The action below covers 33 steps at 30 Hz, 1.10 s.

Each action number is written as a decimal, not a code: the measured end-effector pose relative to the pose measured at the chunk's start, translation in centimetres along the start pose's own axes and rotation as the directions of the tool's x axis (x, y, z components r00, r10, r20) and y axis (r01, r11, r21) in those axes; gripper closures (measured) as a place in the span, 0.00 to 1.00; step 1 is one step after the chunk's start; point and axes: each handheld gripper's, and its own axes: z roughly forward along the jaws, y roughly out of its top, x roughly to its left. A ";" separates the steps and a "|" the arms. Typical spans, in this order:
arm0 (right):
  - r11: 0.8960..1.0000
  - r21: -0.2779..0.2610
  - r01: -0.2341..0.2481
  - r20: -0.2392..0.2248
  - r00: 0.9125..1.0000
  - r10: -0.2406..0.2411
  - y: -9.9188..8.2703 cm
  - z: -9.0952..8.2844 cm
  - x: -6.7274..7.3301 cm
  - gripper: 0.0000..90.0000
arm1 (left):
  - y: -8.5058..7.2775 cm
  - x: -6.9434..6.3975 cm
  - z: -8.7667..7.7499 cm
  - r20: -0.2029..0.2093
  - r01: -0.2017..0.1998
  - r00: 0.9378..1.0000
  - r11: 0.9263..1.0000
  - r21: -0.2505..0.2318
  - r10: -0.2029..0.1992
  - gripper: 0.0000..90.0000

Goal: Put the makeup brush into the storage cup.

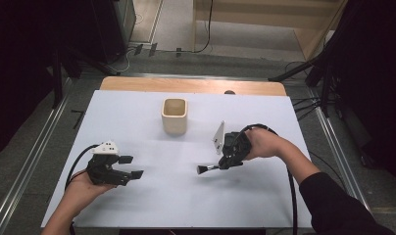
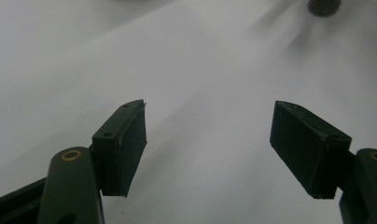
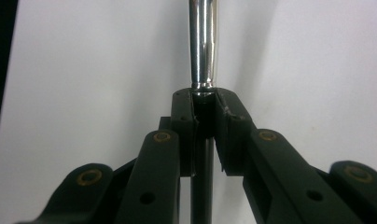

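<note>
My right gripper [image 1: 225, 165] is right of the table's middle, shut on the thin dark handle of a small brush [image 1: 208, 168]. The brush lies about level and points left, its black bristle tuft hanging just above the white tabletop [image 1: 137, 122]. In the right gripper view the pads [image 3: 184, 116] pinch the handle just below the shiny metal ferrule of the brush [image 3: 203, 46]. My left gripper [image 1: 132, 166] rests at the front left with its jaws wide apart. In the left gripper view nothing lies between its fingers [image 2: 123, 144], and the brush tuft [image 2: 324, 5] shows far off.
A cream square cup [image 1: 174, 116] stands upright at the middle back of the table, empty as far as I can see. A wooden strip [image 1: 191, 86] runs along the far edge. Cables trail from both grippers toward the front.
</note>
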 end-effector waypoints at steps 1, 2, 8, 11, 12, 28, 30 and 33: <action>1.000 -0.007 -0.007 0.005 1.000 0.007 0.0 0.0 0.1 0.89 | 0.0 0.0 0.0 0.000 0.001 1.000 1.000 0.000 -0.001 0.31; 0.998 -0.015 -0.053 -0.006 0.999 0.053 -0.1 -0.1 0.4 0.89 | 0.0 0.0 0.0 0.000 0.002 1.000 1.000 -0.001 -0.002 0.31; 0.991 -0.043 -0.130 -0.001 0.992 0.130 -0.1 -0.3 0.9 0.89 | 0.0 0.0 0.0 0.001 0.002 1.000 1.000 -0.001 -0.002 0.31; 0.983 -0.039 -0.182 0.017 0.983 0.182 0.0 -0.4 1.5 0.89 | 0.0 0.0 0.0 0.000 0.003 1.000 1.000 0.000 -0.003 0.31; 0.982 -0.047 -0.186 0.029 0.982 0.187 0.1 -0.4 1.7 0.89 | 0.0 0.0 0.0 0.001 0.004 1.000 1.000 -0.002 -0.004 0.31; 0.896 -0.167 -0.412 0.015 0.907 0.420 0.0 -0.3 3.1 0.89 | 0.0 0.1 0.0 -0.002 0.022 1.000 1.000 0.005 -0.022 0.31; 0.886 -0.168 -0.433 0.027 0.896 0.443 0.1 -0.2 3.4 0.89 | 0.0 0.2 0.0 0.005 0.028 1.000 1.000 0.001 -0.028 0.31; 0.863 -0.199 -0.464 0.011 0.880 0.476 0.2 -0.2 3.8 0.89 | 0.0 0.1 0.0 0.008 0.026 1.000 1.000 -0.001 -0.026 0.31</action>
